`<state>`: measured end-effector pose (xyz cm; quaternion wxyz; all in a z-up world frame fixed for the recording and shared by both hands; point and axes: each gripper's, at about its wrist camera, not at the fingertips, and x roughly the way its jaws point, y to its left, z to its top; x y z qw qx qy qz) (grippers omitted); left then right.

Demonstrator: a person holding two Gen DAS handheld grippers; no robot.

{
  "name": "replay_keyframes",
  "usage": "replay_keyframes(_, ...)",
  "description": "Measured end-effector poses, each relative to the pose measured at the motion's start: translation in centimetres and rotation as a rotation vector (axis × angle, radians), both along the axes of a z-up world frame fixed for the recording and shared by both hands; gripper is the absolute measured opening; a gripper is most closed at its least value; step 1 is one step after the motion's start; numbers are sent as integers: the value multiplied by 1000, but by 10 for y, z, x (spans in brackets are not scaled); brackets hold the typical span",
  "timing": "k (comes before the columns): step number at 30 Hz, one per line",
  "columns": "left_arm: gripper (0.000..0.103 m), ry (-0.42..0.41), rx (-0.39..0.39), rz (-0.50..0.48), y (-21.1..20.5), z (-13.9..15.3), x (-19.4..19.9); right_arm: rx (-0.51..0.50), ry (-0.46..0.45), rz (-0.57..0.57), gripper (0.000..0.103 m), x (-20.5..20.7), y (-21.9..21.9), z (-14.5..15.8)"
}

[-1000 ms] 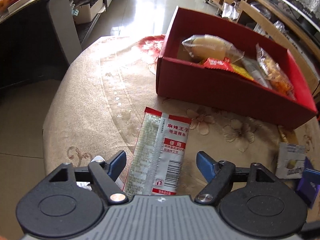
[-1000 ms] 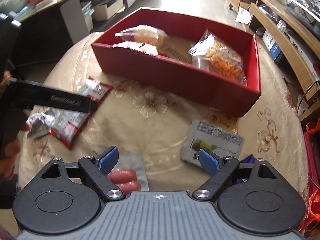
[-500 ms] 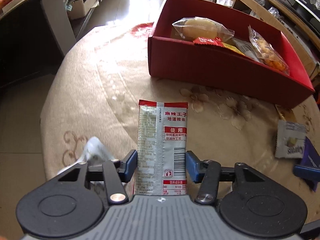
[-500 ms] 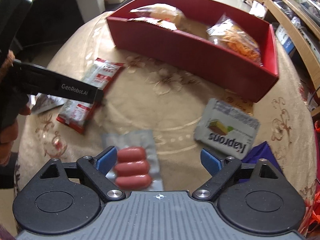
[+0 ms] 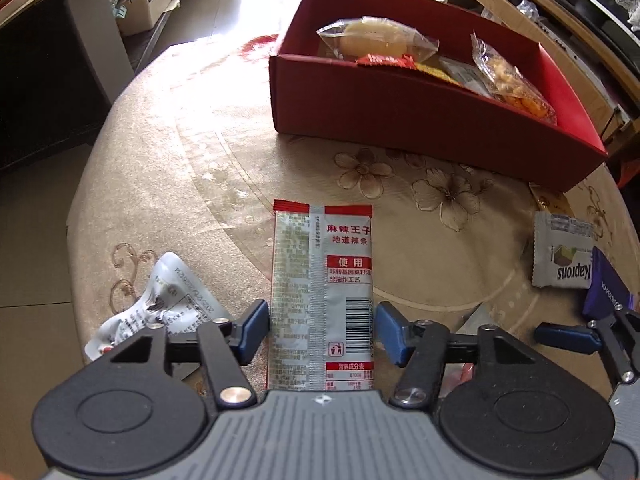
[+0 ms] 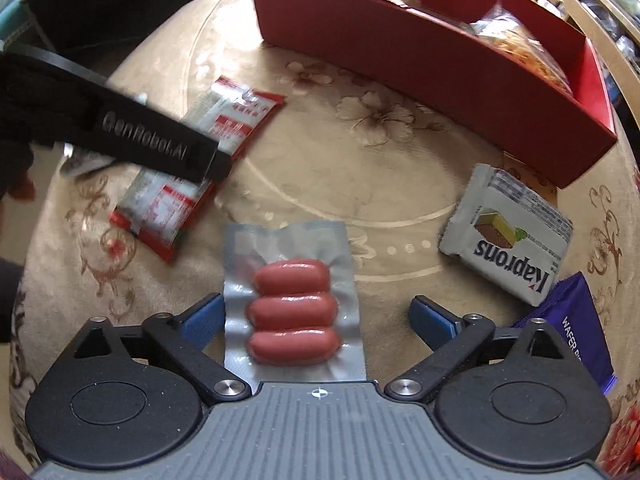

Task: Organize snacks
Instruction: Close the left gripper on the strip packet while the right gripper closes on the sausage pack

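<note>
A red and silver spicy snack packet (image 5: 322,292) lies flat on the beige tablecloth between the blue fingertips of my left gripper (image 5: 320,330); the jaws sit close to both its edges, and contact is unclear. It also shows in the right wrist view (image 6: 192,176) under the left gripper's black arm (image 6: 132,136). My right gripper (image 6: 316,316) is open around a vacuum pack of three red sausages (image 6: 294,304). The red box (image 5: 420,116) holds several snacks.
A grey Kaprons wafer pack (image 6: 506,236) and a purple wafer pack (image 6: 572,332) lie to the right. A crumpled white wrapper (image 5: 156,304) lies left of my left gripper. The round table's edge (image 5: 80,216) curves at the left.
My left gripper's jaws narrowed around the red and silver packet. My right gripper moved forward and down, so the sausage pack now sits between its open fingers.
</note>
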<state>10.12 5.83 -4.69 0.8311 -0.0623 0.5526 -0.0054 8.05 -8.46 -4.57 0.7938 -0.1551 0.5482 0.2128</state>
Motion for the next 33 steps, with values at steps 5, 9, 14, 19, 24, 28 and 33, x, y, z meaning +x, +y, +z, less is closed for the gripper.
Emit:
replay_keyframes(5, 58, 3, 18, -10, -6, 0, 0, -12, -40, 0, 75, -4, -3, 11)
replay_keyframes(9, 51, 0, 10, -23, -9, 4, -3, -4, -36, -41, 74, -6, -12, 17)
replay_keyframes(14, 46, -22, 0, -28, -9, 12, -10, 30, -58, -82, 74, -17, -24, 28)
replay_keyframes(19, 61, 5, -6, -7, -6, 6, -8, 38, -57, -106, 74, -21, -28, 30)
replay_keyframes(24, 75, 14, 39, -32, -16, -3, -9, 56, -52, -118, 74, -15, -31, 33)
replay_keyframes(28, 64, -12, 84, -52, -24, -3, -15, 71, -59, -130, 74, -12, -35, 37)
replay_keyframes(33, 49, -11, 59, -12, -20, 2, -20, 75, -71, -138, 74, -14, -39, 41)
